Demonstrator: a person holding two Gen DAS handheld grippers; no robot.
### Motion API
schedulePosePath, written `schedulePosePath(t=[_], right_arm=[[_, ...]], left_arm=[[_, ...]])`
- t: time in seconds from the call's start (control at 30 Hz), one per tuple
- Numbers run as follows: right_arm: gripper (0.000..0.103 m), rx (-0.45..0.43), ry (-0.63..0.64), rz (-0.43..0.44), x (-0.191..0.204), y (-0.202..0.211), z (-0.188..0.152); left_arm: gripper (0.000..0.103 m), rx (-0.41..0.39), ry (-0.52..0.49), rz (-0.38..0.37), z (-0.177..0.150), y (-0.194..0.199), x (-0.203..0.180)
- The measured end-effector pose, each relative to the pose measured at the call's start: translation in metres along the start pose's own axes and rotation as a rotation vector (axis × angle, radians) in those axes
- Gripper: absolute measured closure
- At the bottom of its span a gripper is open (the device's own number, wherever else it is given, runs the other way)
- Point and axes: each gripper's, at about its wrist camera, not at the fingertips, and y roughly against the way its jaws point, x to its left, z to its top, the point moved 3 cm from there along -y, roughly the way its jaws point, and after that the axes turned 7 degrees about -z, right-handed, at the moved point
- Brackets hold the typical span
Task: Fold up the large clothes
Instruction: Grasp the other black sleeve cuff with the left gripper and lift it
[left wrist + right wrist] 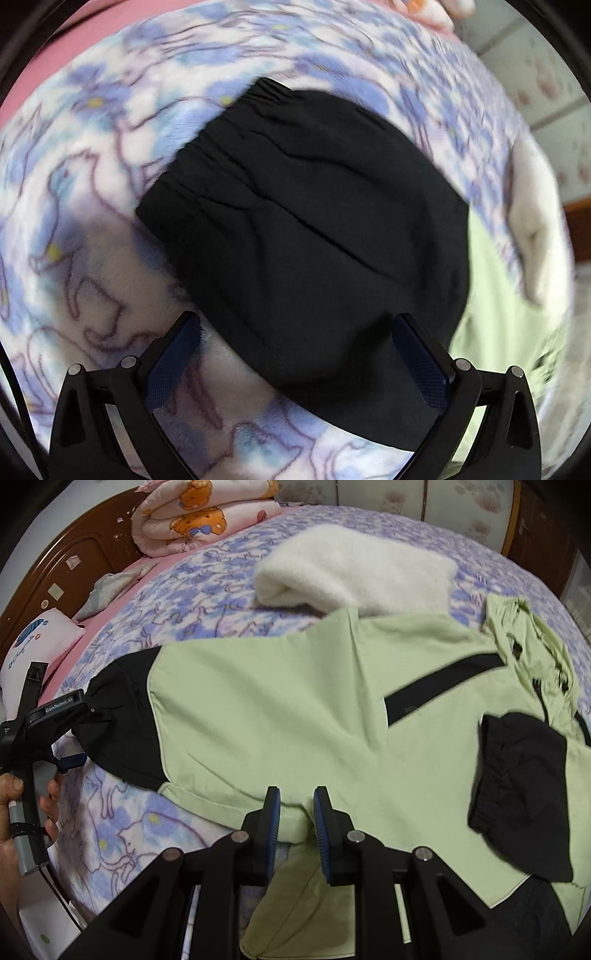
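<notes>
A light-green jacket with black sleeve ends lies spread across a bed covered in a purple-and-white flowered blanket. In the right wrist view, the right claw is down at the jacket's near hem, its blue pads standing narrowly apart with a fold of the green cloth pinched up between them; it grips the hem. One black cuff lies folded over the green body on the right of that view, and a black zip runs slantwise across the chest toward the hood. The other sleeve reaches out to the left, where the left claw, held in a hand, sits at its black end. In the left wrist view, that claw stands wide open over the black sleeve end, whose gathered elastic cuff lies flat on the blanket; the pads sit on either side of the cloth and do not press on it. This view is somewhat blurred. A fluffy white garment lies on the bed just beyond the jacket, touching its far edge. A folded pink quilt rests against the wooden headboard, with a pillow near it.
</notes>
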Motion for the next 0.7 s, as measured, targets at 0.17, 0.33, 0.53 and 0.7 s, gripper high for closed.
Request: schedulePosePath(t=[0.17, 0.33, 0.53, 0.7], right_arm=[[0.085, 0.024, -0.037, 0.002, -0.019, -0.003, -0.017], [0.085, 0.018, -0.098, -0.02, -0.055, 0.006, -0.036], [0.085, -0.015, -0.201, -0.043, -0.108, 0.03, -0.065], [0.085, -0.032, -0.301, -0.048, -0.156, 0.047, -0.091]], left_arm=[[0.101, -0.11, -0.046, 0.039, 0.0, 0.01, -0.017], [0.102, -0.258, -0.178, 0.02, -0.016, 0.051, -0.068], [0.102, -0.392, -0.459, -0.136, -0.078, 0.114, -0.184], [0.102, -0.374, -0.686, -0.277, -0.159, 0.133, -0.274]])
